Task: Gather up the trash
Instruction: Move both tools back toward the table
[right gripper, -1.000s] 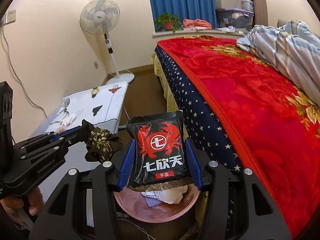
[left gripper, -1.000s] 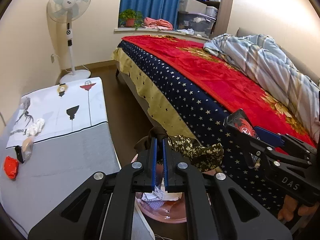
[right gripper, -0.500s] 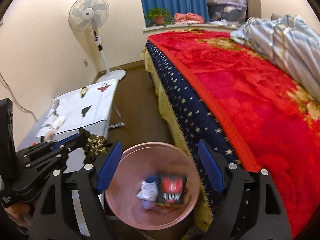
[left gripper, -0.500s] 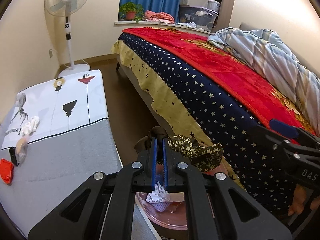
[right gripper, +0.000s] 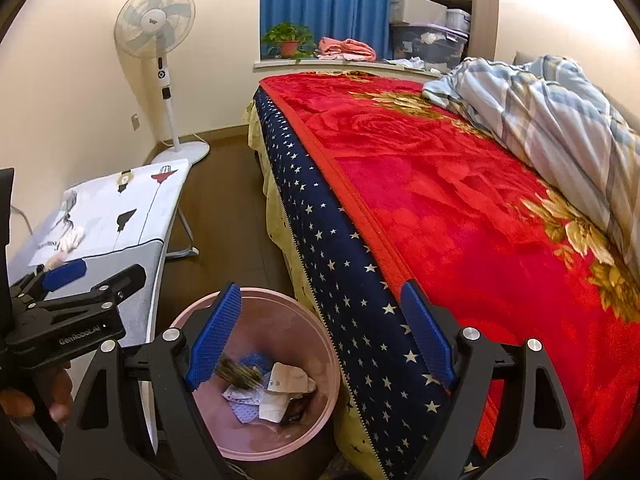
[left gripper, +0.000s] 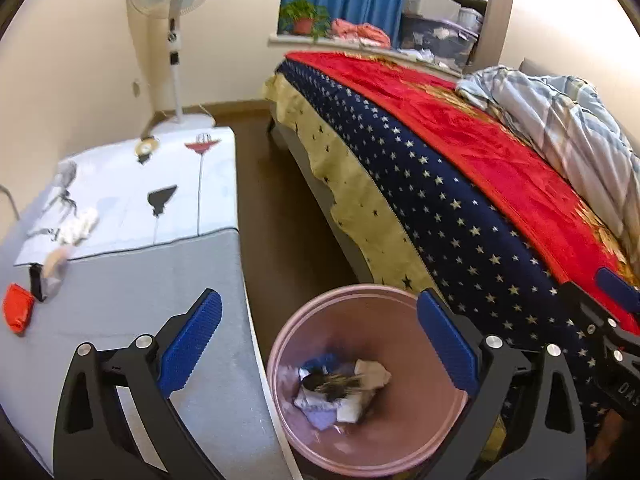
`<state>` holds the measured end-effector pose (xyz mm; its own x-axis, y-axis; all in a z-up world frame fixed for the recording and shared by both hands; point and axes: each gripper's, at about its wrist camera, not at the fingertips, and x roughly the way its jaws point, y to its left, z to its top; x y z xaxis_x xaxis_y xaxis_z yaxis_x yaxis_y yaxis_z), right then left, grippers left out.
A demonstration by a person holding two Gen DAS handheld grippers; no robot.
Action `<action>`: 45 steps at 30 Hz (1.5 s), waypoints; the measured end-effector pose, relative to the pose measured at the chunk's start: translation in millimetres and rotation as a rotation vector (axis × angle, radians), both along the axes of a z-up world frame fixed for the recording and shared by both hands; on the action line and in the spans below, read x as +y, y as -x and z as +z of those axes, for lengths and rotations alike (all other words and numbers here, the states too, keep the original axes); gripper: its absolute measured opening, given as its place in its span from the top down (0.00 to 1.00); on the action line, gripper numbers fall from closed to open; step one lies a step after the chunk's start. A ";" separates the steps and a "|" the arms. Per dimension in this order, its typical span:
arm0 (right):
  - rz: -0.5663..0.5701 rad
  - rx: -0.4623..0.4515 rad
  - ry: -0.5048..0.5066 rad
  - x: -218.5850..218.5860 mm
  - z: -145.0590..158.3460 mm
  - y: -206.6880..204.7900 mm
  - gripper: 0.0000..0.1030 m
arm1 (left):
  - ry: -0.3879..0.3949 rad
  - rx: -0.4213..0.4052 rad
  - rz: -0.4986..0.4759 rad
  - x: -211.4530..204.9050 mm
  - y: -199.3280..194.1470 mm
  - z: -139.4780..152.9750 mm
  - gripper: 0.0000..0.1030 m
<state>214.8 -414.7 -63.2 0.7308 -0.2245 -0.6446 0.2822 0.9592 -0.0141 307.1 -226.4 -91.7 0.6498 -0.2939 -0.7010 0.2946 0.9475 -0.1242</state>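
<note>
- In the round pink plastic bin (left gripper: 362,452), on the floor between the bench and the bed: a heap of crumpled white paper scraps (left gripper: 370,374), a blue-patterned piece, and a dark mottled, blurred item (left gripper: 334,386) lying on top of the heap.
- Seen from the right wrist view, the same bin (right gripper: 320,360) with a dark wrapper (right gripper: 296,408) tucked at the right side of the heap, beside the white papers.
- Left gripper (left gripper: 318,344) poised above the bin, jaws opening to their widest, nothing between the blue pads; the dropped load below in the bin.
- Right gripper (right gripper: 320,334) also over the bin rim, jaws opening and wide, empty as well.
- Judged from this: two deliveries finished, both tools free for another pick.
- Left to collect, on the grey-and-white cloth-covered bench (left gripper: 132,304): a small red crumpled wrapper (left gripper: 18,314) near its left edge, a pale crumpled bag with a black piece (left gripper: 50,274) just beside it, and a white wadded tissue (left gripper: 80,226) farther back on the printed cloth.
- Red blanket-covered bed (right gripper: 460,200): no loose trash visible on its top; only the folded striped blue quilt (right gripper: 560,104) there.
- Floor strip between bench and bed: nothing to pick that can be made out.
- Roughly past the middle, by this reading; three small bench items remaining.
</note>
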 end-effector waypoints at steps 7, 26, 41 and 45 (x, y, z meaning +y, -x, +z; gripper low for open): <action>0.020 -0.026 -0.039 8.1 7.7 -0.3 0.15 | -0.065 -0.054 0.032 30.1 18.3 24.8 0.08; 0.364 -0.065 -0.118 184.8 12.4 -59.1 0.10 | -0.296 -0.238 0.570 307.2 8.1 79.9 0.08; 0.561 -0.052 -0.112 348.0 -75.3 -232.1 0.10 | -0.216 -0.222 0.712 366.6 -8.4 77.2 0.08; 0.567 -0.038 -0.113 374.3 -94.6 -268.5 0.11 | -0.198 -0.214 0.706 369.4 -6.3 77.6 0.08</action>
